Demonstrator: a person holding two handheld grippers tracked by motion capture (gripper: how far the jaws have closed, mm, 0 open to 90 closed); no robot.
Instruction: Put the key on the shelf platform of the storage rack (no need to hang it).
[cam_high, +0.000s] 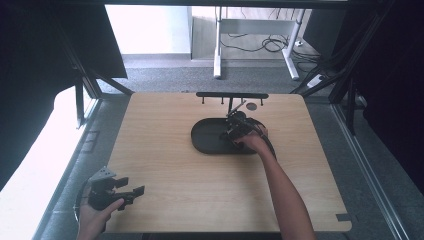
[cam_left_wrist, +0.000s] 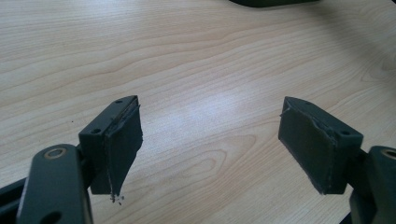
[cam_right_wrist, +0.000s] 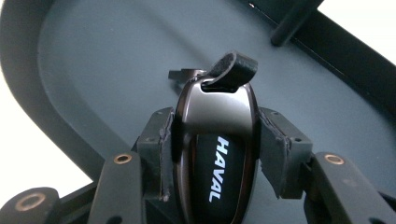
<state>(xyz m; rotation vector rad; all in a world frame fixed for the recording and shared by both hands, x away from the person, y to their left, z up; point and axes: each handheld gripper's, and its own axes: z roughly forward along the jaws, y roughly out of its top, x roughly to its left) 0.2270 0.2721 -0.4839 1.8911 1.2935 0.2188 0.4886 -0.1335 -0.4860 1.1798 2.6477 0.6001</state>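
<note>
A dark glossy car key fob (cam_right_wrist: 215, 149) marked HAVAL, with a black strap loop (cam_right_wrist: 232, 70) at its top, is clamped between the pads of my right gripper (cam_right_wrist: 214, 156). In the high view that right gripper (cam_high: 236, 127) hovers over the right part of a black oval tray (cam_high: 207, 137). Behind the tray stands a black hook rack (cam_high: 231, 95) with short pegs. My left gripper (cam_high: 131, 190) rests near the table's front left corner, its jaws wide apart with bare wood between the pads (cam_left_wrist: 119, 144).
The light wooden table (cam_high: 175, 190) has open surface in front of and beside the tray. A small dark round disc (cam_high: 251, 106) lies by the rack. Dark frame posts stand left and right of the table; a white desk frame and cables are on the floor beyond.
</note>
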